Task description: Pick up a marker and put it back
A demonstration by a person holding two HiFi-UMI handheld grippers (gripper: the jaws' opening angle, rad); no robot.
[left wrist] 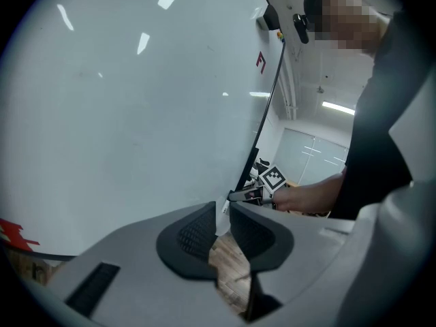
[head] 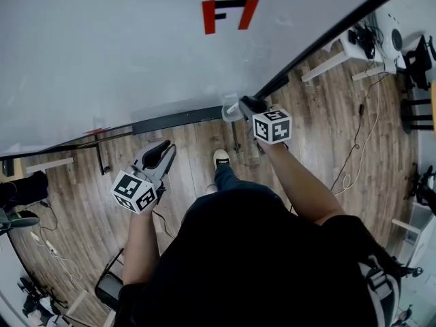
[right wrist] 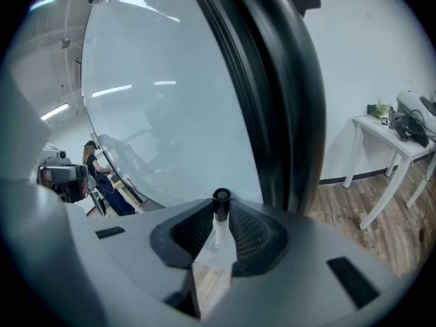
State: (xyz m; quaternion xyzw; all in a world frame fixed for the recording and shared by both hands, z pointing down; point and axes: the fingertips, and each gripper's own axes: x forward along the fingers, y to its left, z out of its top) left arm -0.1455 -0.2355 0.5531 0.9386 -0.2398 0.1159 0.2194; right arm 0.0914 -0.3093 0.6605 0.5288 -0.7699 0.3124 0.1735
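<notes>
Right gripper view shows the right tool (right wrist: pixel 219 231) closed on the marker (right wrist: pixel 218 218), whose white barrel stands up between the pads with its black cap on top. The pick-up therefore looks done, and putting the marker back is what remains. In the head view this tool (head: pixel 246 105) sits at centre frame, against the lower right corner of the whiteboard (head: pixel 136 53), just beside its black frame. The dark ledge (head: pixel 177 120) along the board's lower edge is probably where the marker belongs, though no holder is plainly visible. The left tool (head: pixel 163 152) hangs lower left of centre, well apart from the board. Its jaws are nearly together with only a narrow slit between them, and nothing is in it. The board is white and almost bare, apart from a red mark (head: pixel 229 15) near the top of the frame. Below it is a wood-plank floor (head: pixel 197 142) with cables (head: pixel 357 148) trailing at the right. A white worktop (head: pixel 338 58) carrying gear stands in the upper right.
</notes>
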